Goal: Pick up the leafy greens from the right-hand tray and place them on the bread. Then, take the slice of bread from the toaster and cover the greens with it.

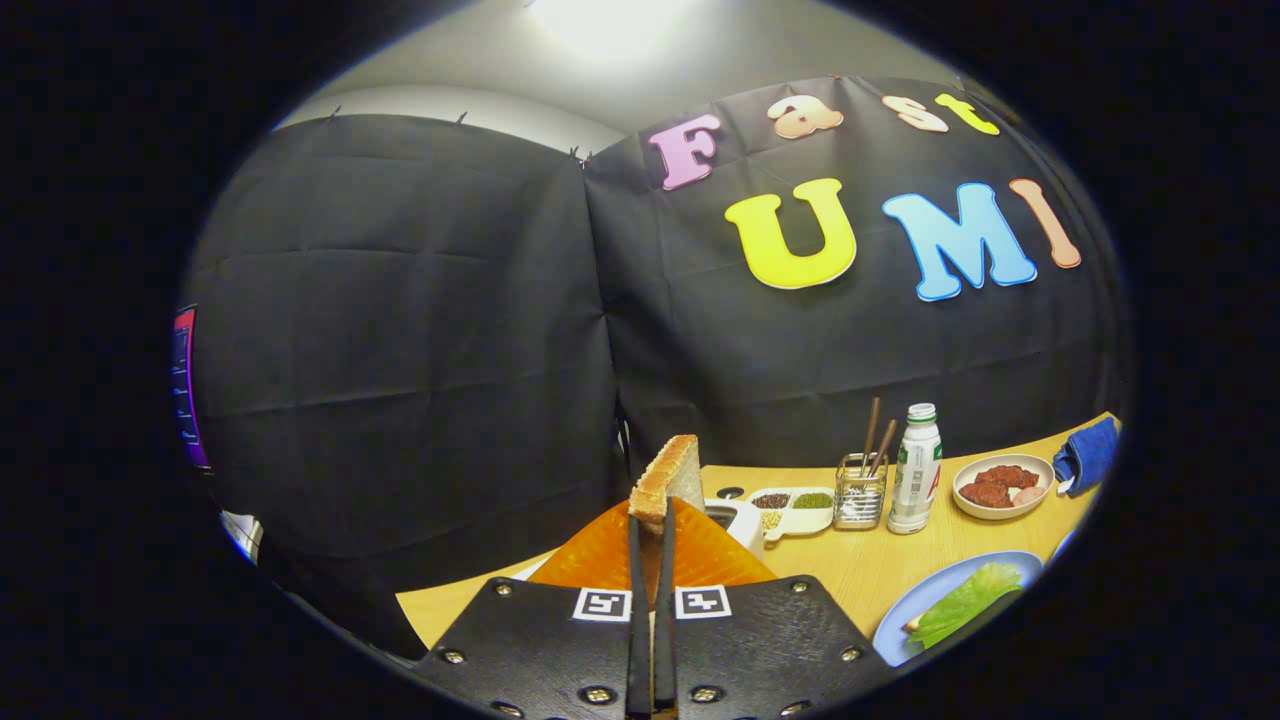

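My gripper (651, 540) is shut on a slice of bread (668, 480), which stands up edge-on between the fingertips, lifted above the table. Just behind and to the right of the slice sits the white toaster (738, 522), mostly hidden by it. Off to the right of the fingers a blue plate (905, 625) carries the leafy greens (965, 598); a small tan edge, possibly bread, peeks out under their near end.
An orange ridged tray (610, 562) lies under the fingers on the wooden table (850, 565). Beyond stand a white divided dish of seeds (795, 508), a chopstick holder (860, 490), a white bottle (916, 470), a bowl of red food (1003, 486) and a blue cloth (1088, 455).
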`<action>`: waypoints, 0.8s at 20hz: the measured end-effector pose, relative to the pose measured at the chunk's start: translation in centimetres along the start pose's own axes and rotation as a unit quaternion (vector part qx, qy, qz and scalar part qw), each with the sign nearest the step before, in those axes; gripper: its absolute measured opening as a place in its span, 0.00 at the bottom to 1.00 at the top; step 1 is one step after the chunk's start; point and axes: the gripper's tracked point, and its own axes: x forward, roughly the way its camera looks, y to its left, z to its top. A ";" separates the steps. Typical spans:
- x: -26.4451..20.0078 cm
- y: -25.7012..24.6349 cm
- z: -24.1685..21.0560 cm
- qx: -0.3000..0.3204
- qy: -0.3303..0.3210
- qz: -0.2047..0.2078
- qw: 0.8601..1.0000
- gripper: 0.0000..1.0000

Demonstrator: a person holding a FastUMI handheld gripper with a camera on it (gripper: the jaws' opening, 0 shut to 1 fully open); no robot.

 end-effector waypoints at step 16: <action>-6.0 -8.5 5.1 -0.017 -0.049 -0.070 0.996 0.02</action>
